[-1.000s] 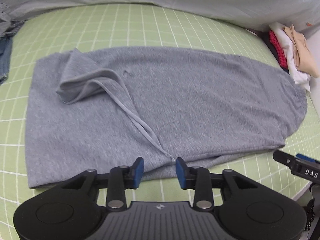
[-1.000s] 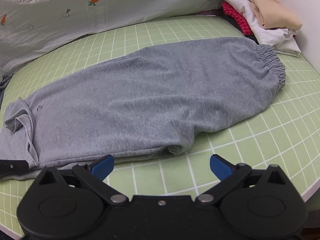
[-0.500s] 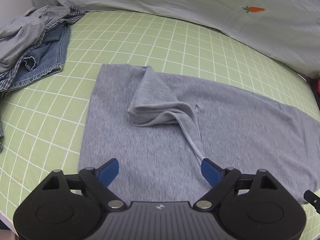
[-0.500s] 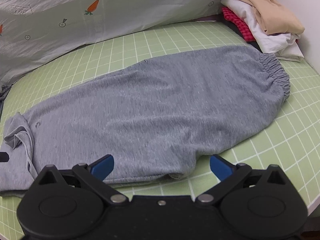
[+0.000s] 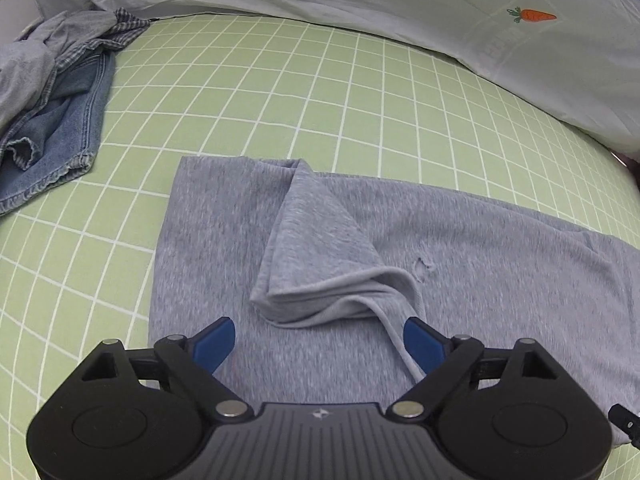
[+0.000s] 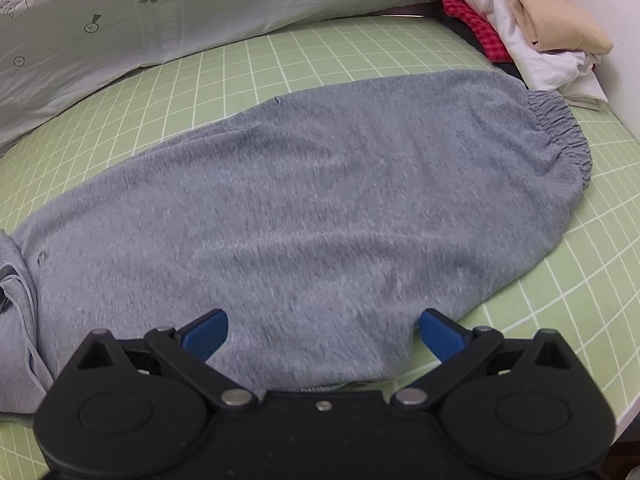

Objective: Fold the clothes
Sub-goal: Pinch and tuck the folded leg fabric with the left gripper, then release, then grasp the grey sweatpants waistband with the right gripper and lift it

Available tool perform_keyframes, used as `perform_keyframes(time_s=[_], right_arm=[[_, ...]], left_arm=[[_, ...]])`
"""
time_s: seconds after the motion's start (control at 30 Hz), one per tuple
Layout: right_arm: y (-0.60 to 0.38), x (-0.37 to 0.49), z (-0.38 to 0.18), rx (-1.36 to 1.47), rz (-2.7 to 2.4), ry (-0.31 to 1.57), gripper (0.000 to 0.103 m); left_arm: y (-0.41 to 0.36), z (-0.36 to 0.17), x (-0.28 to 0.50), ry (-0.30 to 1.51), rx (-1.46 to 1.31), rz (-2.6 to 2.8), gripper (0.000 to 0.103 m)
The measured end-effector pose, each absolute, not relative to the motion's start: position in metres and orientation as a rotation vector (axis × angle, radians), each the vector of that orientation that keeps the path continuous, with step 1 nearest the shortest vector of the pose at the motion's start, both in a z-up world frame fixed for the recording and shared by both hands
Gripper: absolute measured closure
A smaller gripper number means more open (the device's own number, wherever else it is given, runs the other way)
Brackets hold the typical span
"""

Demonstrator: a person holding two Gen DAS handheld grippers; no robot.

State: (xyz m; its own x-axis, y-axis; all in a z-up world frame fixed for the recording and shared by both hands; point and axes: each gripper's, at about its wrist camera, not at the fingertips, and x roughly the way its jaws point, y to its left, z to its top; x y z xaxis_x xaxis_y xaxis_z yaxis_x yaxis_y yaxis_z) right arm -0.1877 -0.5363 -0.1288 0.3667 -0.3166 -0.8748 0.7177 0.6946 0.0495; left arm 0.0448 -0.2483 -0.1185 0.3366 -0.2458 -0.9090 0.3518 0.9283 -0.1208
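Evidently soft and limp, the grey sweatpants (image 6: 320, 200) are spread flat across the middle of the green grid mat (image 5: 280, 92), one hem corner (image 5: 320, 264) flipped back at centre frame. Both the left gripper (image 5: 318, 342) and right gripper (image 6: 322, 330) are held wide open, empty. A pinch at hem or elastic waistband (image 6: 560, 132) is judged best; thin knit would sag.
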Motion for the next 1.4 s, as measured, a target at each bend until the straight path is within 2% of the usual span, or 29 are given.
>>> perform_keyframes(time_s=[0.03,0.17,0.2,0.23,0.27,0.3,0.33,0.53,0.57,0.6,0.63,0.67,0.7,0.73,0.87,1.07,1.2,1.4], right_arm=[[-0.537,-0.186,-0.130,0.468,-0.698,0.993,0.000],[-0.539,-0.180,-0.133,0.467,-0.699,1.014,0.000],[-0.539,-0.179,-0.134,0.465,-0.697,1.018,0.000],[-0.539,-0.178,-0.135,0.464,-0.696,1.022,0.000],[-0.540,-0.178,-0.135,0.461,-0.693,1.025,0.000],[-0.540,-0.178,-0.135,0.458,-0.691,1.026,0.000],[-0.541,-0.179,-0.135,0.455,-0.688,1.027,0.000],[-0.547,-0.186,-0.135,0.454,-0.694,1.029,0.000],[-0.549,-0.189,-0.135,0.457,-0.699,1.028,0.000],[-0.551,-0.191,-0.135,0.461,-0.704,1.026,0.000],[-0.553,-0.194,-0.134,0.465,-0.713,1.022,0.000],[-0.555,-0.196,-0.134,0.469,-0.722,1.018,0.000],[-0.558,-0.199,-0.133,0.475,-0.730,1.012,0.000],[-0.560,-0.202,-0.132,0.482,-0.739,1.006,0.000],[-0.572,-0.212,-0.132,0.519,-0.764,0.976,0.000],[-0.592,-0.216,-0.131,0.559,-0.767,0.918,0.000],[-0.617,-0.222,-0.134,0.602,-0.800,0.855,0.000],[-0.668,-0.240,-0.149,0.630,-0.890,0.795,0.000]], left_arm=[[-0.248,-0.119,0.047,1.160,0.097,-0.392,0.027],[-0.251,-0.123,0.057,1.174,0.056,-0.400,0.041],[-0.255,-0.122,0.059,1.169,0.053,-0.408,0.048],[-0.259,-0.120,0.061,1.158,0.051,-0.421,0.061],[-0.264,-0.118,0.064,1.147,0.049,-0.434,0.070],[-0.268,-0.116,0.066,1.136,0.047,-0.447,0.086],[-0.273,-0.114,0.068,1.125,0.045,-0.459,0.094],[-0.311,-0.096,0.076,1.032,0.064,-0.569,0.094],[-0.320,-0.090,0.075,1.006,0.076,-0.600,0.094],[-0.329,-0.083,0.073,0.980,0.086,-0.628,0.087],[-0.336,-0.078,0.070,0.959,0.090,-0.647,0.072],[-0.339,-0.074,0.067,0.947,0.089,-0.651,0.062],[-0.341,-0.071,0.064,0.937,0.086,-0.650,0.039],[-0.341,-0.070,0.061,0.933,0.082,-0.644,0.025],[-0.327,-0.076,0.048,0.987,0.089,-0.582,0.014],[-0.289,-0.082,0.020,1.076,0.078,-0.449,0.013],[-0.280,-0.067,-0.003,1.046,0.038,-0.439,0.008],[-0.293,-0.043,-0.006,0.965,0.057,-0.431,0.006]])
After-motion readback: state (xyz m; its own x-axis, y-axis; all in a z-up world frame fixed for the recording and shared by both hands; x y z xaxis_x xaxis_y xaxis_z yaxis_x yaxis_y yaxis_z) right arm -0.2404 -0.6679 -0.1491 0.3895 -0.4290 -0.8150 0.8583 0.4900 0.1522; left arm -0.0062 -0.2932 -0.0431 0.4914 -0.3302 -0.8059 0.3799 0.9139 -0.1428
